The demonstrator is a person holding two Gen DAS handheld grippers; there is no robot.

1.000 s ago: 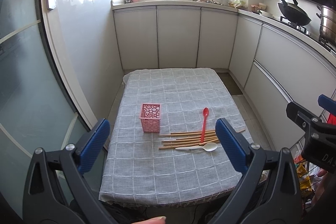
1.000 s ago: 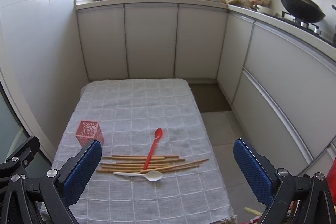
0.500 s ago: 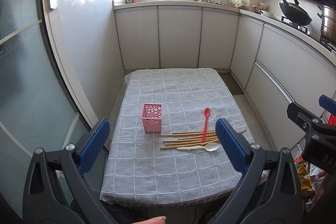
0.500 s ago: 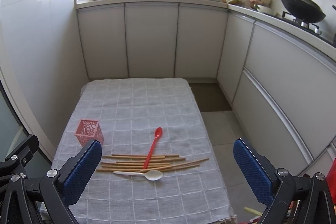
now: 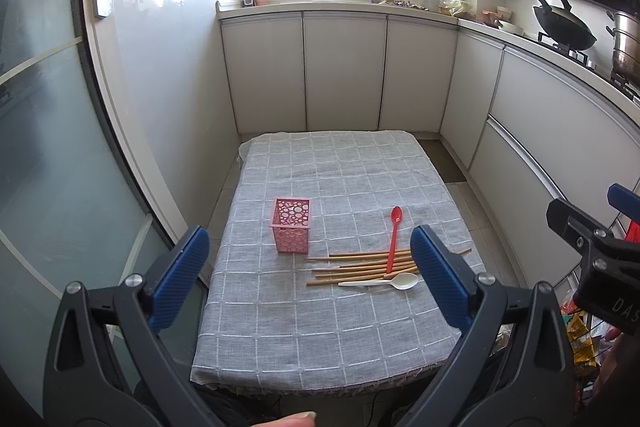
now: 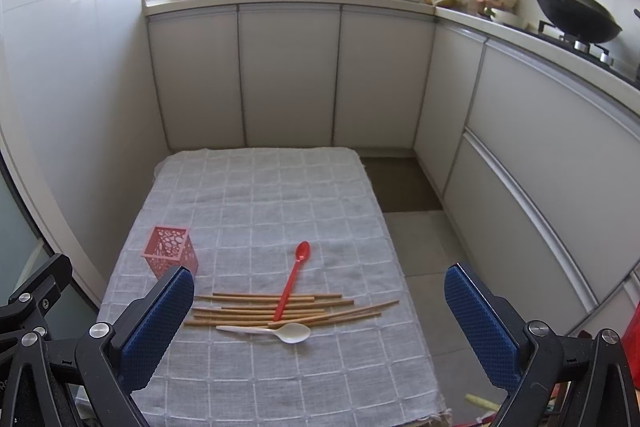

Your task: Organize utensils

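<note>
A pink perforated holder (image 5: pixel 291 224) (image 6: pixel 170 257) stands upright on the grey checked tablecloth (image 5: pixel 344 171) (image 6: pixel 260 187), left of the utensils. Several wooden chopsticks (image 5: pixel 360 267) (image 6: pixel 256 311) lie in a loose row. A red spoon (image 5: pixel 394 237) (image 6: pixel 293 277) lies across them. A white spoon (image 5: pixel 384 281) (image 6: pixel 276 331) lies at their near side. My left gripper (image 5: pixel 310 275) is open and empty, held back above the table's near edge. My right gripper (image 6: pixel 320 311) is open and empty, also short of the utensils.
White kitchen cabinets (image 5: pixel 344 71) wrap the far and right sides, with a sink and bottles on the counter. A wok (image 6: pixel 576 15) sits on the stove at right. A glass door (image 5: pixel 36 147) stands at left. Floor (image 6: pixel 420 239) runs right of the table.
The left view has shifted slightly, with the table sitting a little further right and up in frame. The right gripper and all utensils have not moved.
</note>
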